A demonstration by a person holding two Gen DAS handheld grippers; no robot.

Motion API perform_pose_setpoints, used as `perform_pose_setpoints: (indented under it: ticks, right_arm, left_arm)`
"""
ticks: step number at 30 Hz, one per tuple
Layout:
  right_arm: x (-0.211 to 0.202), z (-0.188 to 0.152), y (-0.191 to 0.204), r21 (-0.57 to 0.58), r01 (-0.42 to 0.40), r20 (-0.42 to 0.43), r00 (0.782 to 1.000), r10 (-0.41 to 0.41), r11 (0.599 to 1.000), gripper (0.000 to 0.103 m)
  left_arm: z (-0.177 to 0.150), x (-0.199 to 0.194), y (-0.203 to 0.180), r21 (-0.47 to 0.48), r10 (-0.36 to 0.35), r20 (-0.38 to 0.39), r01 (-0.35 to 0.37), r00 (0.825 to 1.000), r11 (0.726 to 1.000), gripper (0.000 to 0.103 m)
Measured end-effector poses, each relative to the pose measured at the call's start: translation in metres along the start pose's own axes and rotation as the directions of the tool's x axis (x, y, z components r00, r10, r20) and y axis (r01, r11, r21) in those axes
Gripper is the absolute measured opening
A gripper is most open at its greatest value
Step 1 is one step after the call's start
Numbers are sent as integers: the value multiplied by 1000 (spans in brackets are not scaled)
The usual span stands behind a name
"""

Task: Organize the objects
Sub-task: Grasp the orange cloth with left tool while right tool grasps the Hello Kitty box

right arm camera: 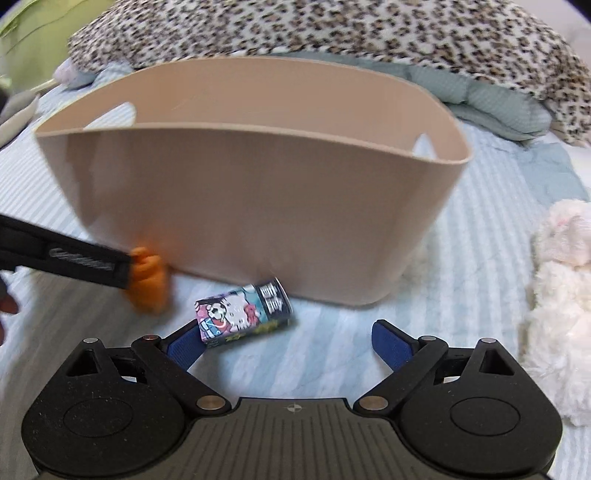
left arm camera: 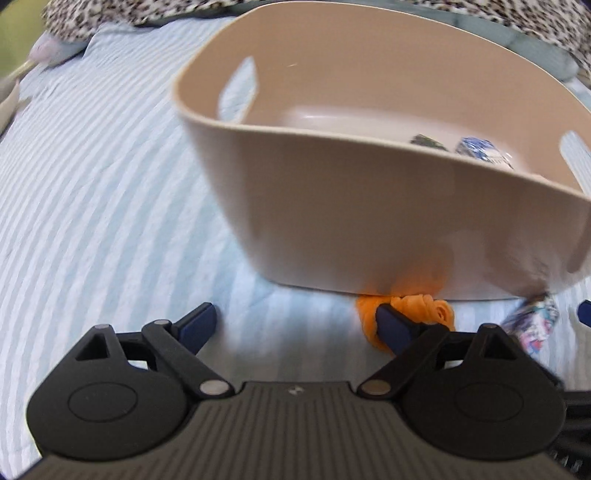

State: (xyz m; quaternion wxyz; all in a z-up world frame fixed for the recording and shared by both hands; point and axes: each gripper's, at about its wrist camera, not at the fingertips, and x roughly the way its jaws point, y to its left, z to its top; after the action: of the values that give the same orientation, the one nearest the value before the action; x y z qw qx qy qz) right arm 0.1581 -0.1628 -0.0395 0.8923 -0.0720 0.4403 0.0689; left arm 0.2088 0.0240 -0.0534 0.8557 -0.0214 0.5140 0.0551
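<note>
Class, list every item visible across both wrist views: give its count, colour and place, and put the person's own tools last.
Basket: one, beige, on the bed, handle cut-outs at both ends.
Small patterned items: two, inside the basket.
Orange cloth: one, at the basket's base.
Cartoon-print box: one, multicoloured, lying before the basket.
Bedspread: one, pale blue striped.
Leopard-print fabric: one, behind the basket.
Fluffy toy: one, white, right of the basket.
Left gripper: black, blue pads, open, one finger against the cloth.
Right gripper: open, near the box.
</note>
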Motion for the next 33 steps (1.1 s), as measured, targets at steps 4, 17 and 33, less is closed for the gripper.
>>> perform_pose_setpoints:
  ticks: [4, 17, 33]
  right_arm:
    - [-5, -1, -6, 22, 41, -43, 998, -40, 999, 94]
    - [-13, -7, 3, -34, -20, -12, 1000, 20, 999, 95]
    - [9, -4, 1, -27, -35, 55, 998, 36, 999, 51]
  left_arm:
    - [-1, -12, -4, 6, 27, -3, -27, 1000, 1000, 92]
    - [-8, -27, -23, 10, -126, 18, 126, 992, 992, 93]
    - [-10, -18, -20, -13, -139, -19, 139, 990, 990, 15]
